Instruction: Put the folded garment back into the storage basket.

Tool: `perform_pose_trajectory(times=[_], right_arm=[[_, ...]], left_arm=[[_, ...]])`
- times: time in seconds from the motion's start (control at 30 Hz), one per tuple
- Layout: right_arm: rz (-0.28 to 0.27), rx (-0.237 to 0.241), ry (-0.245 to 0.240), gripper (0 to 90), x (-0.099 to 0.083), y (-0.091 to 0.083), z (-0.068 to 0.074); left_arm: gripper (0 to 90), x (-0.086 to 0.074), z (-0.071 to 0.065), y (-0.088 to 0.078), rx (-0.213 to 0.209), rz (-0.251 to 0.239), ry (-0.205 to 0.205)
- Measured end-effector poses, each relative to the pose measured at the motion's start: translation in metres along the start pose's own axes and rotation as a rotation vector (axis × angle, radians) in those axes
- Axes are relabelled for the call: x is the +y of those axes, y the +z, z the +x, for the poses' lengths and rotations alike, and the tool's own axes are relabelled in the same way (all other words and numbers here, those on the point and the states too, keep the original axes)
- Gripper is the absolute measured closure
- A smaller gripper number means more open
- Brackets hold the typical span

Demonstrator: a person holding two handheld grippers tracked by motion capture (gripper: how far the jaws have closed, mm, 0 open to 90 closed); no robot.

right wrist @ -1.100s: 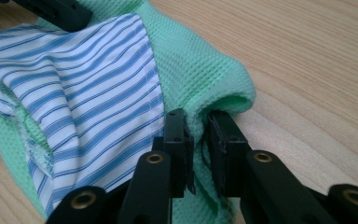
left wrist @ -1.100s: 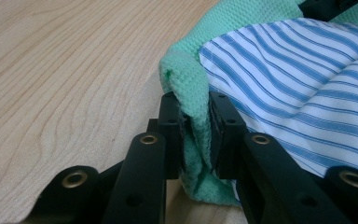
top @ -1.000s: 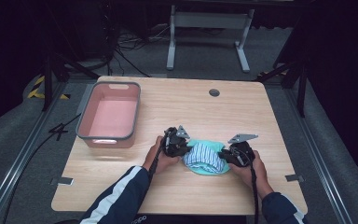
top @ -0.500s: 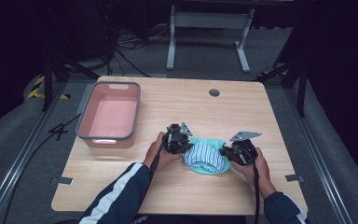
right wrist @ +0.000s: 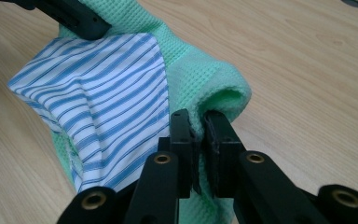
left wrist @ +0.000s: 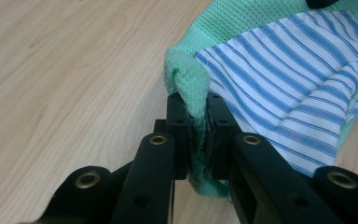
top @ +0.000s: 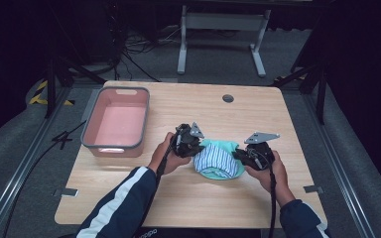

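High view: a green waffle cloth with a striped cloth on it sits mid-surface. Left hand-held gripper and right hand-held gripper each pinch its folded edge. Soft, light, limp; edges grip best.

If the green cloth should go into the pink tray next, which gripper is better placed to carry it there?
Left, probably. The left gripper is shut on the green cloth and is nearer the pink tray; the right gripper grips the far side.
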State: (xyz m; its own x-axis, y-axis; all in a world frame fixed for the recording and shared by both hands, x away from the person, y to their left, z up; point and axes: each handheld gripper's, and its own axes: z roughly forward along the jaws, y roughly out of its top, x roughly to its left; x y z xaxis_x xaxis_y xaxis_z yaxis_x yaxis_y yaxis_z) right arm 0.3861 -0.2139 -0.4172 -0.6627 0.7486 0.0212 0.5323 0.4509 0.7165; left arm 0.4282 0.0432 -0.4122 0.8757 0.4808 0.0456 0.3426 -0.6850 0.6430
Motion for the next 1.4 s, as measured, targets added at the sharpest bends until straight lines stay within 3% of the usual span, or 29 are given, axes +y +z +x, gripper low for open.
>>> perform_pose_trajectory(times=[0.43, 1.4], right_arm=[[-0.031, 0.005, -0.049, 82.7, 0.037, -0.005, 0.014], [-0.128, 0.065, -0.132, 82.8, 0.125, 0.011, 0.056]], left_arm=[[82.9, 0.007, 0.014, -0.043, 0.048, -0.011, 0.021], [83.1, -0.008, 0.055, -0.131, 0.186, -0.051, -0.027]])
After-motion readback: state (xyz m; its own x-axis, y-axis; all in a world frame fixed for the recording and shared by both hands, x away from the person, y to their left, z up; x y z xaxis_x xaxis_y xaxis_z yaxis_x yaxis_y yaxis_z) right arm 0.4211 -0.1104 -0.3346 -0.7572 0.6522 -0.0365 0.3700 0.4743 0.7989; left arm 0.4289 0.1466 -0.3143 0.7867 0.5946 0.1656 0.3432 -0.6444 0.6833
